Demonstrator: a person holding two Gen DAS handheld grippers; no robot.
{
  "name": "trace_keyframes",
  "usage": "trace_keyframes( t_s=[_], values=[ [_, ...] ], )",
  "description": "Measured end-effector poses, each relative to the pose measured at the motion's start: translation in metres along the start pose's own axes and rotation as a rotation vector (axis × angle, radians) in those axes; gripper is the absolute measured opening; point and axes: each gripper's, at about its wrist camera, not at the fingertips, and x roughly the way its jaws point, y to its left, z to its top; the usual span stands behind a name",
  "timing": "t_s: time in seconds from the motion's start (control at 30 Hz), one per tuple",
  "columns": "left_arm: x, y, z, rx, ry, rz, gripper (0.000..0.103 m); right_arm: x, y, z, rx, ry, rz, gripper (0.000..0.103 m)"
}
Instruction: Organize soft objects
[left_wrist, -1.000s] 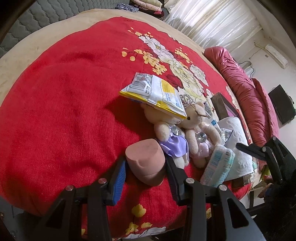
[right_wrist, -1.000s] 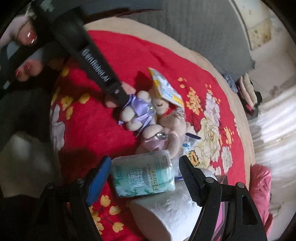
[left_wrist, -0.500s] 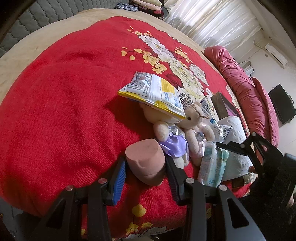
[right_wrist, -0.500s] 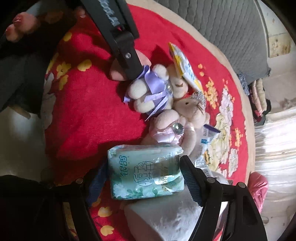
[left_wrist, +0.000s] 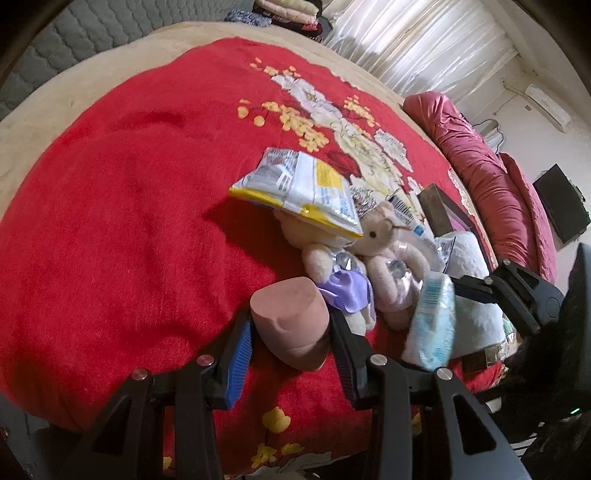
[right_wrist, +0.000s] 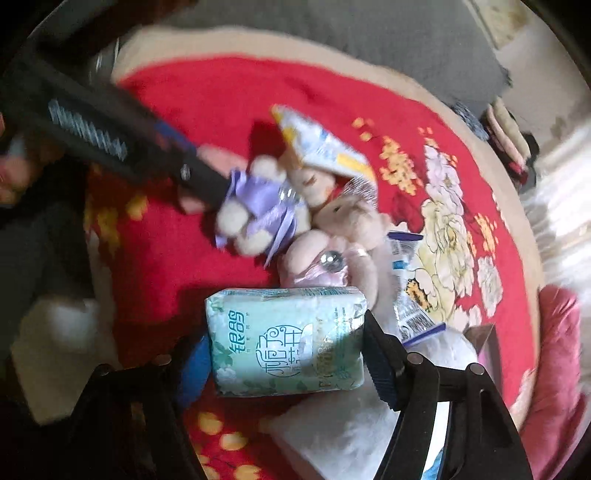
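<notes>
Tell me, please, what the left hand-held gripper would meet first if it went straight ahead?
Holding the pink sponge, the left hand-held gripper would probably push it into the purple-dressed teddy bear first; depth is uncertain.

A red blanket (left_wrist: 129, 229) with white and yellow flowers covered the round bed, and a beige sheet (left_wrist: 74, 88) showed beyond its far edge. A grey quilted headboard (left_wrist: 74, 37) curved behind it, with folded clothes (left_wrist: 288, 11) stacked at its end. White curtains (left_wrist: 424, 44) hung along the window wall. A rolled crimson quilt (left_wrist: 491, 173) lay along the bed's far side. An air conditioner (left_wrist: 550, 103) sat high on the wall, and a dark screen (left_wrist: 561, 206) hung lower down.
</notes>
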Motion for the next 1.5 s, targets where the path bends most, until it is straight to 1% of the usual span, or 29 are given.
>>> trace_keyframes(
  t_s=[0.07, 0.17, 0.37, 0.47, 0.57, 0.6, 0.7, 0.77, 0.9, 1.07, 1.2, 1.33, 1.5],
  values=[
    [-0.004, -0.003, 0.0, 0.017, -0.017, -0.003, 0.041, -0.011, -0.003, 0.001, 0.059, -0.04, 0.003, 0.074],
    [-0.008, -0.008, 0.0, 0.038, -0.035, 0.003, 0.041, -0.028, -0.004, 0.003, 0.148, -0.101, -0.02, 0.074],
    [-0.019, -0.005, 0.0, 0.031, -0.072, -0.016, 0.04, -0.059, -0.002, 0.005, 0.318, -0.216, -0.094, 0.074],
    [-0.029, -0.008, 0.0, 0.05, -0.114, -0.009, 0.04, -0.07, -0.002, 0.001, 0.398, -0.239, -0.147, 0.074],
    [-0.042, -0.013, 0.001, 0.064, -0.169, -0.02, 0.04, -0.081, -0.011, -0.012, 0.527, -0.259, -0.195, 0.074],
    [-0.044, -0.014, 0.0, 0.069, -0.176, -0.019, 0.04, -0.085, -0.013, -0.016, 0.555, -0.266, -0.202, 0.074],
    [-0.05, -0.021, -0.004, 0.094, -0.19, 0.002, 0.04, -0.1, -0.024, -0.029, 0.627, -0.288, -0.256, 0.074],
    [-0.052, -0.027, -0.007, 0.11, -0.195, 0.013, 0.04, -0.109, -0.029, -0.038, 0.665, -0.304, -0.293, 0.074],
    [-0.061, -0.046, -0.014, 0.138, -0.211, 0.025, 0.04, -0.121, -0.031, -0.056, 0.693, -0.319, -0.347, 0.074],
    [-0.065, -0.081, -0.028, 0.201, -0.217, 0.023, 0.04, -0.133, -0.037, -0.081, 0.785, -0.344, -0.371, 0.074],
    [-0.067, -0.11, -0.04, 0.262, -0.209, 0.024, 0.04, -0.143, -0.04, -0.096, 0.83, -0.362, -0.386, 0.074],
    [-0.07, -0.13, -0.046, 0.295, -0.204, 0.023, 0.04, -0.15, -0.037, -0.106, 0.847, -0.371, -0.397, 0.074],
    [-0.074, -0.15, -0.046, 0.307, -0.212, 0.023, 0.04, -0.16, -0.034, -0.117, 0.878, -0.39, -0.422, 0.074]
  ],
)
